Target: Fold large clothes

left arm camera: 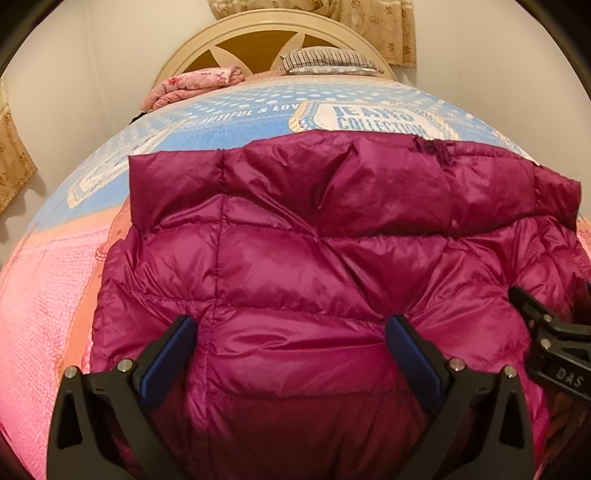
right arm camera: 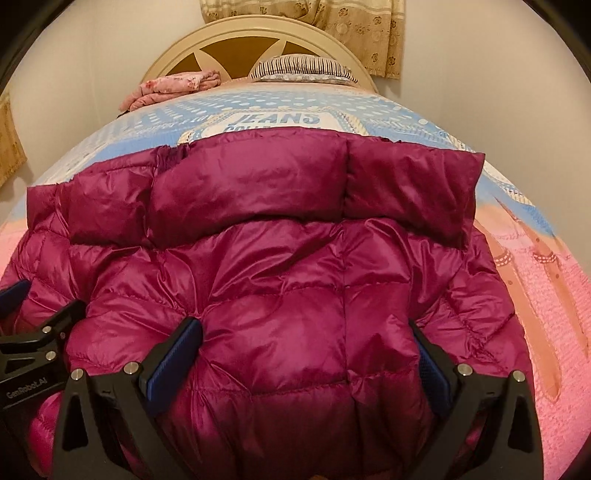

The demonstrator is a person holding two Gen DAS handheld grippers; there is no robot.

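Note:
A shiny magenta quilted down jacket (left arm camera: 314,266) lies folded on the bed, its far edge straight across the bedspread. It fills the right wrist view (right arm camera: 280,288) too. My left gripper (left arm camera: 291,332) is open, its blue-padded fingers (left arm camera: 170,354) spread wide over the jacket's near part, with puffed fabric bulging between them. My right gripper (right arm camera: 306,343) is open in the same way over the jacket's right half. The right gripper shows at the right edge of the left wrist view (left arm camera: 546,332), and the left gripper at the left edge of the right wrist view (right arm camera: 33,332).
The bed (left arm camera: 74,295) has a pink and light-blue printed bedspread. A folded pink floral blanket (left arm camera: 195,86) and a striped pillow (left arm camera: 328,61) lie by the cream headboard (left arm camera: 273,33). Beige curtains (left arm camera: 376,26) hang behind and at left.

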